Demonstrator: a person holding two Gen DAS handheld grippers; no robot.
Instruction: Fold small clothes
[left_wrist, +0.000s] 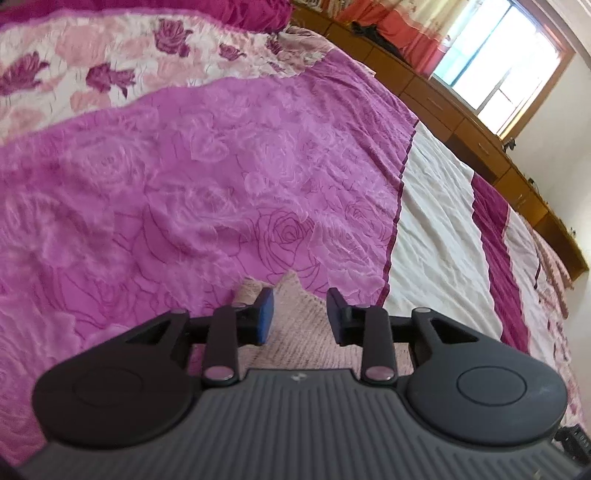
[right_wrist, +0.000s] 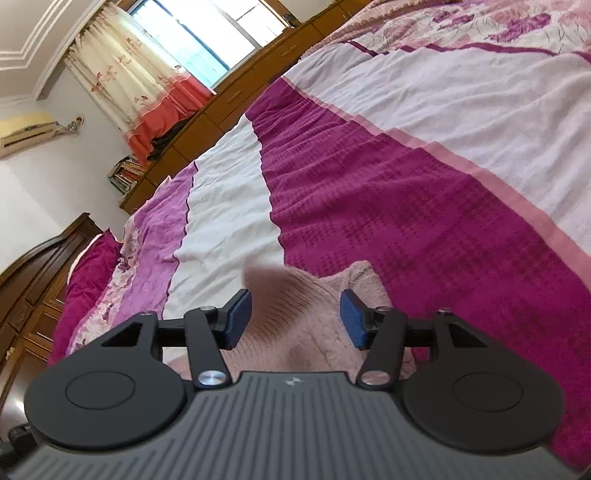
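Both wrist cameras sit low and close over the bed (left_wrist: 192, 177), each looking forward and slightly down along its own gripper. Both views share the pink knit garment (left_wrist: 295, 332) and the far window (left_wrist: 498, 62).

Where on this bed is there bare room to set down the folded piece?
The white band between the lilac rose panel and the dark magenta strip lies bare, and so does the rose panel itself. The crowded spot is right under both open grippers, where the pink knit garment lies.
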